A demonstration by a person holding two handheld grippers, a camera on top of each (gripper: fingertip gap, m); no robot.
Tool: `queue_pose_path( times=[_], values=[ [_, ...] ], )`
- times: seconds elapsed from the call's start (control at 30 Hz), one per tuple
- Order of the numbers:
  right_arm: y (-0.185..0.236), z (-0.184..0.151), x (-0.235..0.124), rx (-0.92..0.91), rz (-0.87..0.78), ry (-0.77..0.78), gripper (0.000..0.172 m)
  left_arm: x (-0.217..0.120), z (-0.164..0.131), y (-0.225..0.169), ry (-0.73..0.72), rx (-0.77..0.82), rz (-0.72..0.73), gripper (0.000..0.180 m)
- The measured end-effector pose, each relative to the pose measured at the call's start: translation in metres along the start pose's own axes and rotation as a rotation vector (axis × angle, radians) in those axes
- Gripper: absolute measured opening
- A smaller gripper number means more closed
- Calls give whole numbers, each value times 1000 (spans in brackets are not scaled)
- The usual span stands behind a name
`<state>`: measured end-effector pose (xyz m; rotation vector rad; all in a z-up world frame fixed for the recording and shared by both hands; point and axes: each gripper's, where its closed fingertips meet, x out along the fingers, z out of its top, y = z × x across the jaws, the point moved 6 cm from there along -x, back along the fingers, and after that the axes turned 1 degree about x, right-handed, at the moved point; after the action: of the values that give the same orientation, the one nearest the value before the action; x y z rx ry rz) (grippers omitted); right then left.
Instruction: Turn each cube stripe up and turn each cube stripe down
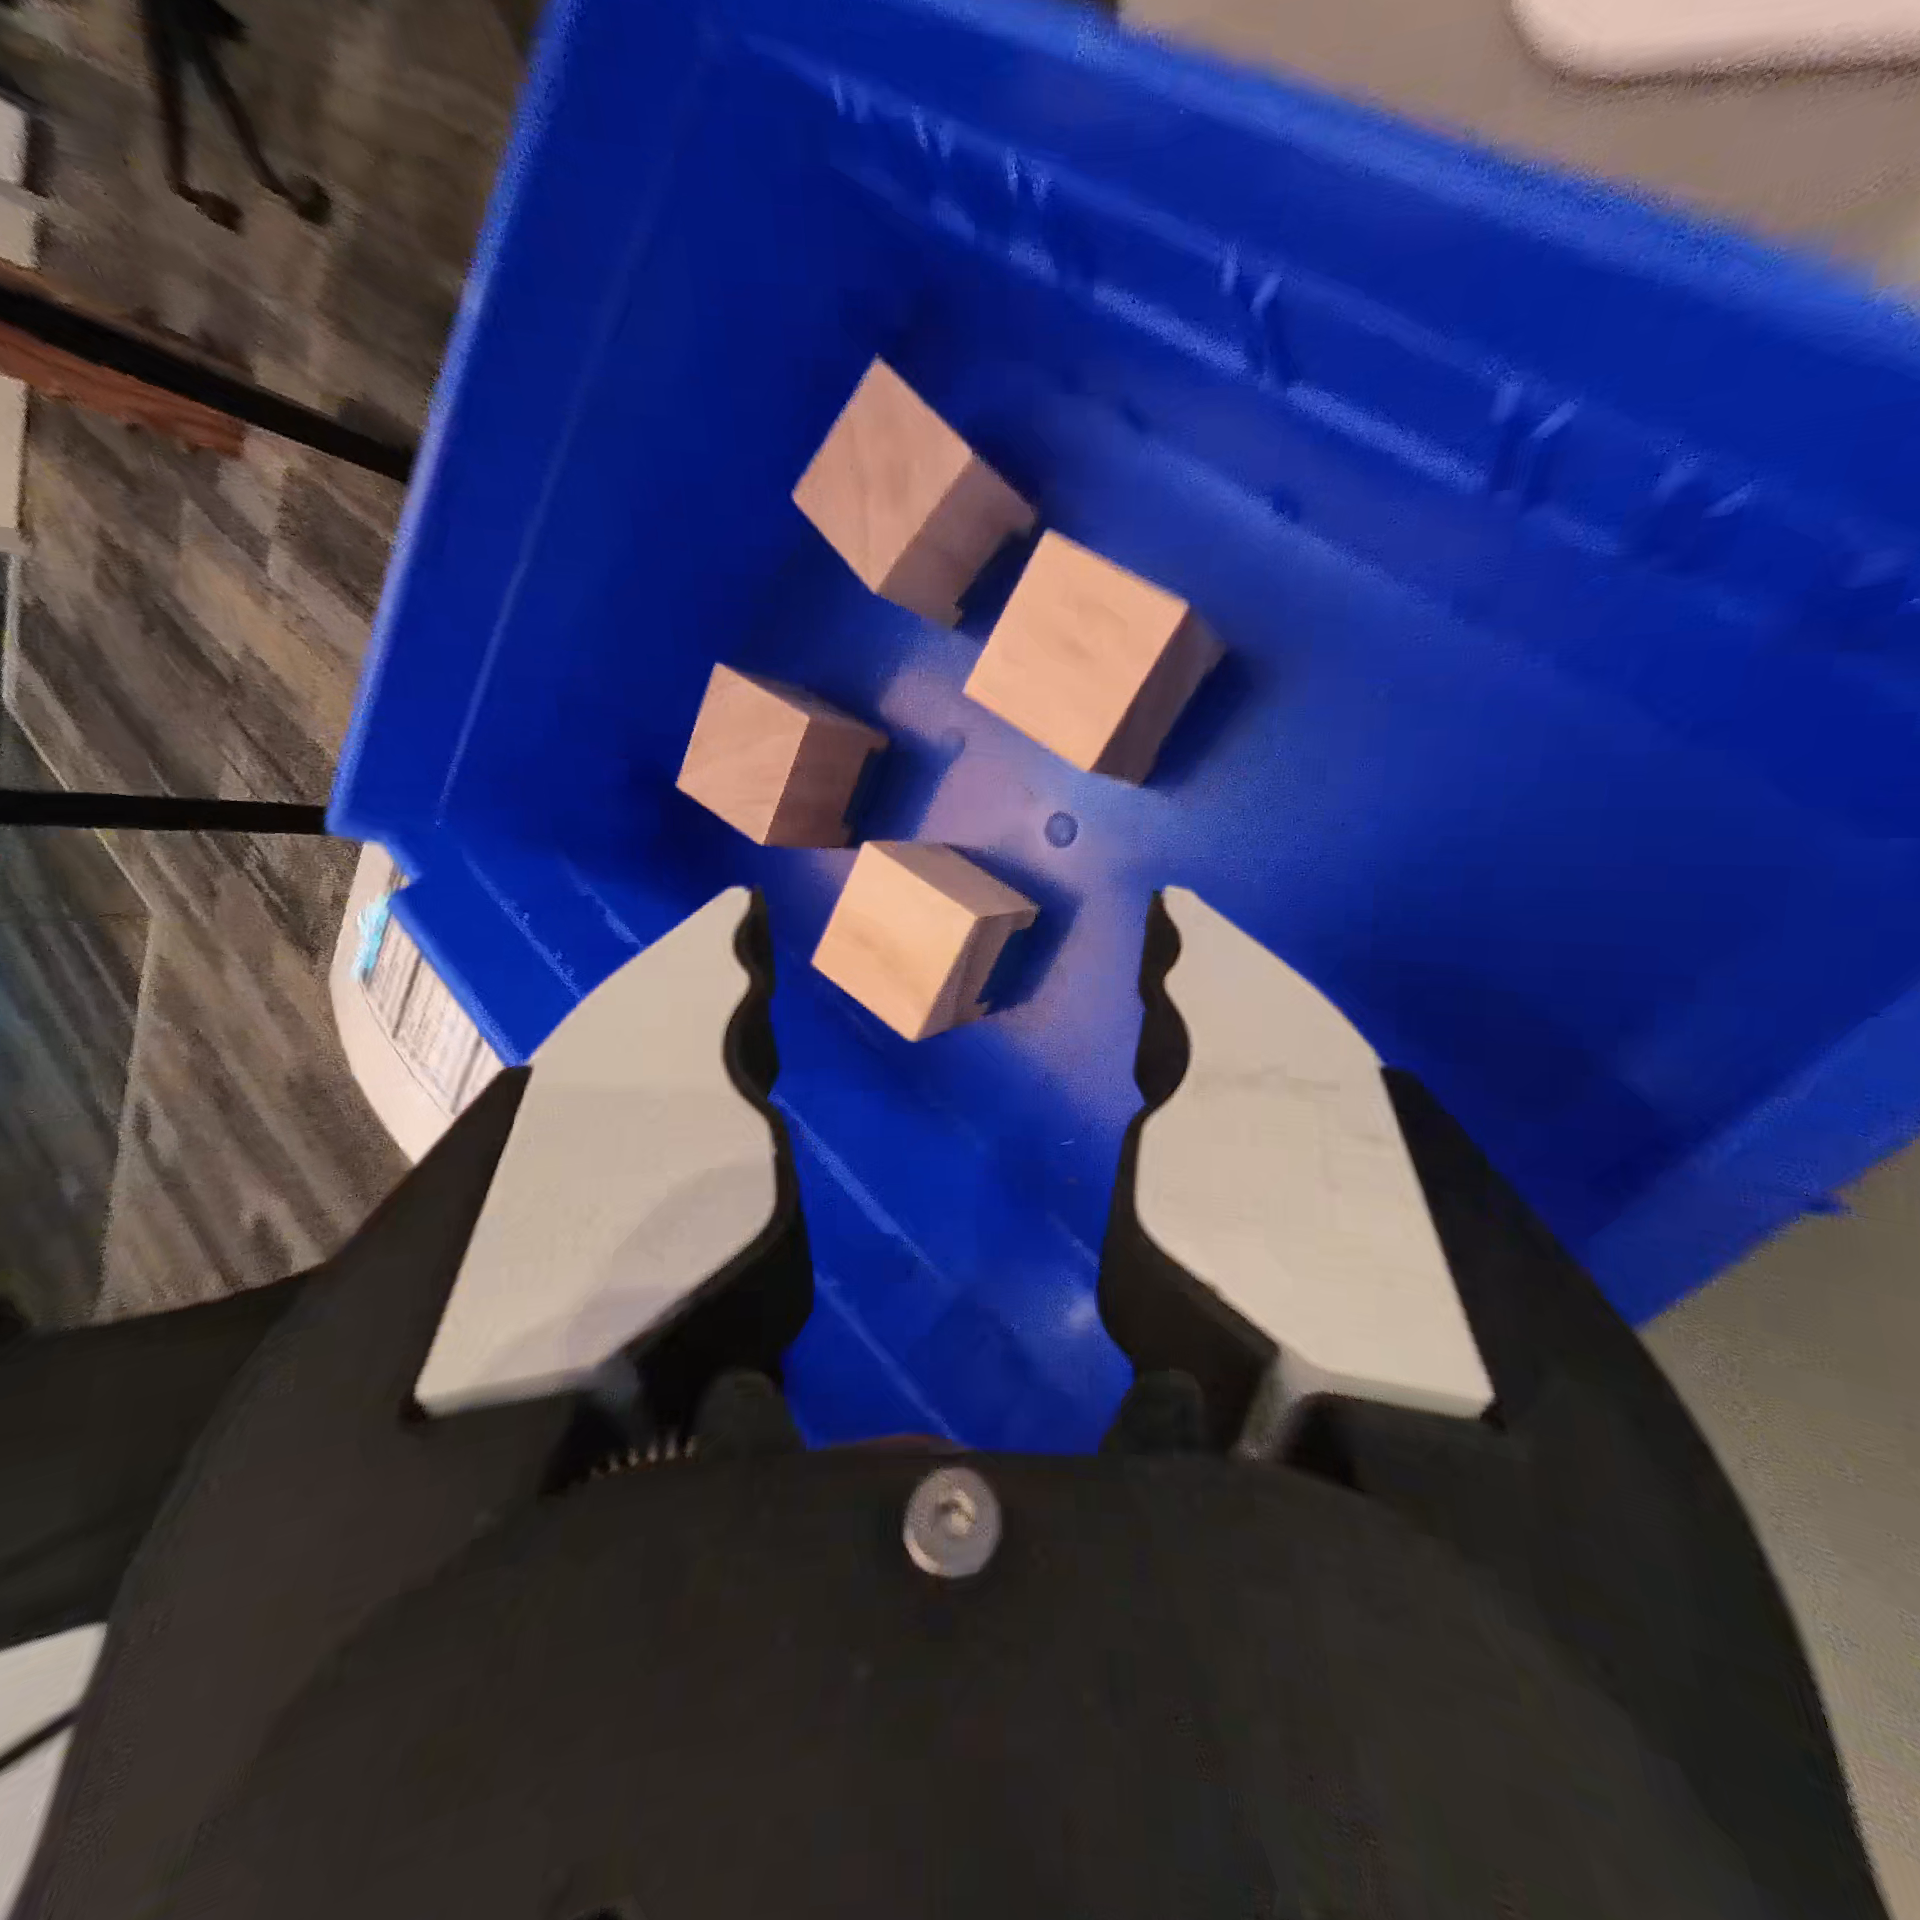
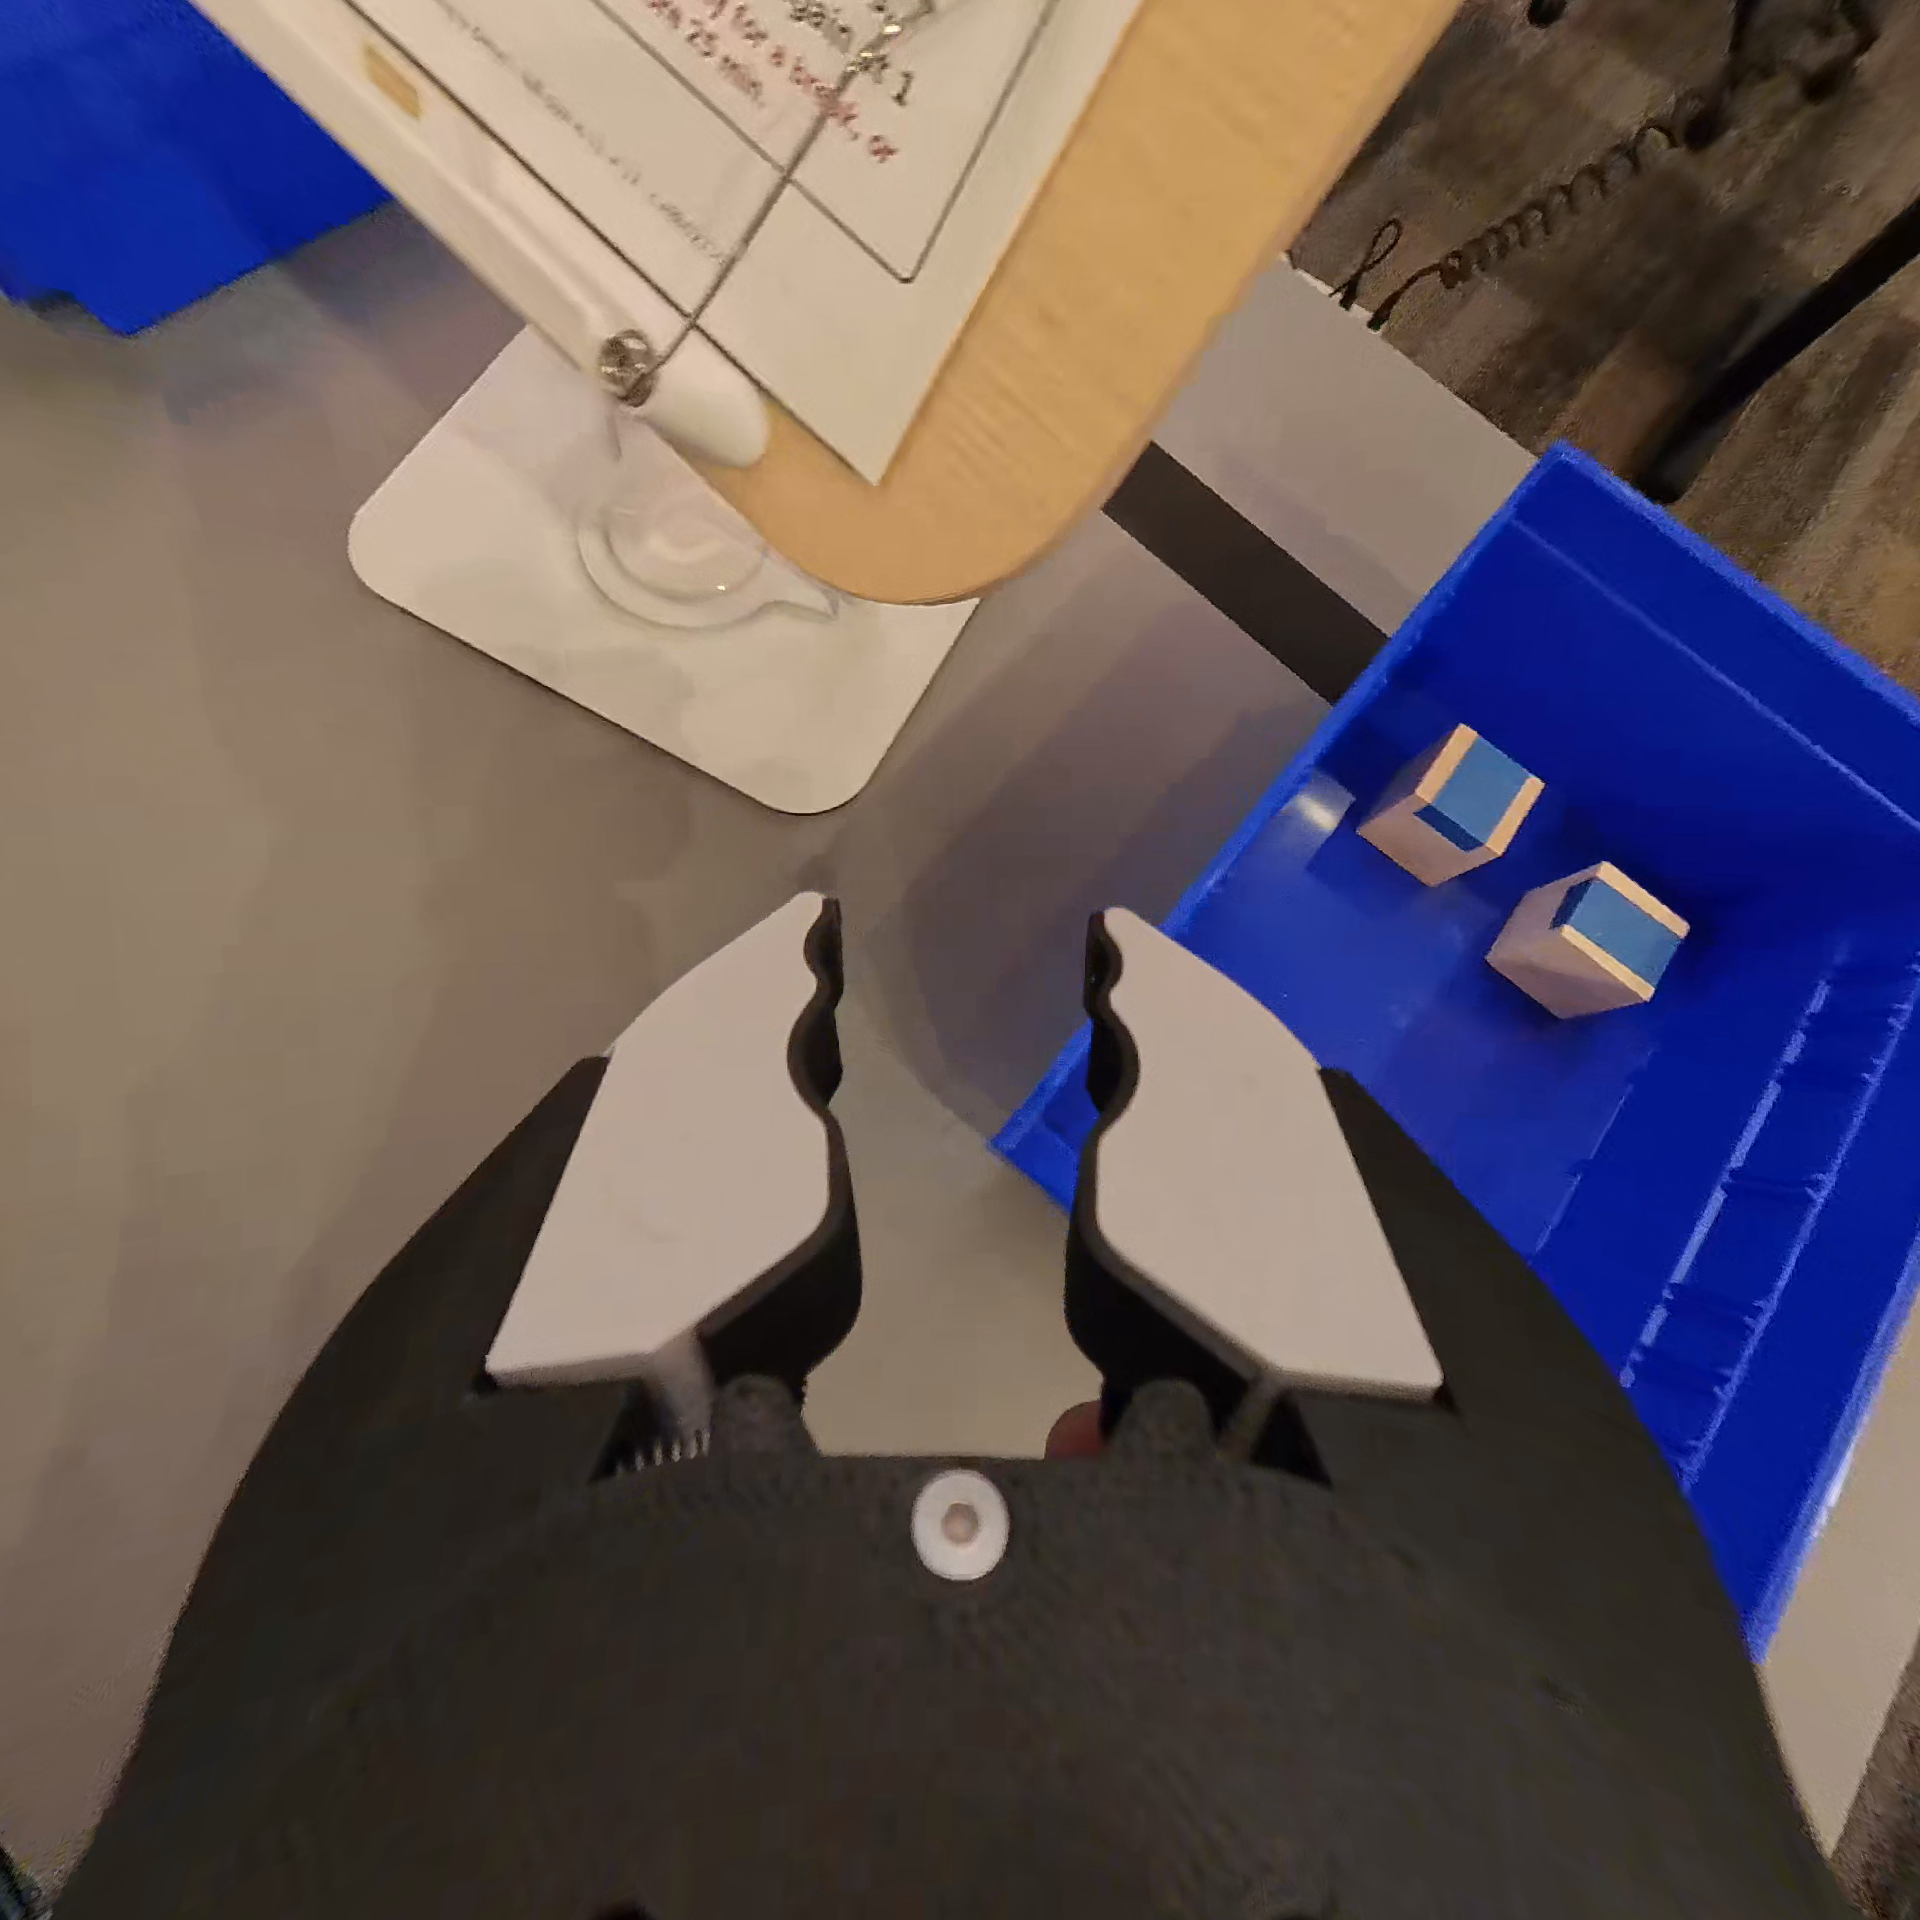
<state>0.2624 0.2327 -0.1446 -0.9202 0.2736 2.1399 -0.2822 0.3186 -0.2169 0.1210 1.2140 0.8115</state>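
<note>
Left wrist view: our left gripper (image 1: pixel 951 925) hangs released over four wooden cubes (image 1: pixel 914 935) in a blue bin (image 1: pixel 1455 727); our right gripper (image 2: pixel 961 935) hovers empty-jawed beside a second bin (image 2: pixel 1351 987) holding two stripe-up cubes (image 2: pixel 1449 805). We judge the next move a fresh grasp.

Grey tabletop (image 2: pixel 260 935) w/ white flat stand base (image 2: pixel 644 665) resting on it; blue bin (image 2: pixel 1299 997) at right, 2nd blue bin (image 2: pixel 135 156) far left. In left wrist view, blue bin (image 1: pixel 1455 831) sits at table edge.
</note>
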Motion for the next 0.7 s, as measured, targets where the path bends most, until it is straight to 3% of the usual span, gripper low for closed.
queue_pose_path(
  times=[0.27,0.37,0.4,0.53,0.6,0.7],
  values=[
    [16,-6,0,-16,40,9,44,62,-22,21,359,251,-250,74],
    [18,-8,2,-10,50,10,44,77,-28,17,448,289,-289,59],
    [20,-9,2,-10,54,8,44,78,-27,19,440,299,-272,49],
    [26,-7,2,-19,72,-6,44,72,-27,19,404,236,-273,48],
    [32,-4,0,-25,95,-30,43,61,-27,21,357,203,-201,48],
    [48,4,-4,-19,187,-87,43,22,-14,20,147,91,-92,48]
  ],
)
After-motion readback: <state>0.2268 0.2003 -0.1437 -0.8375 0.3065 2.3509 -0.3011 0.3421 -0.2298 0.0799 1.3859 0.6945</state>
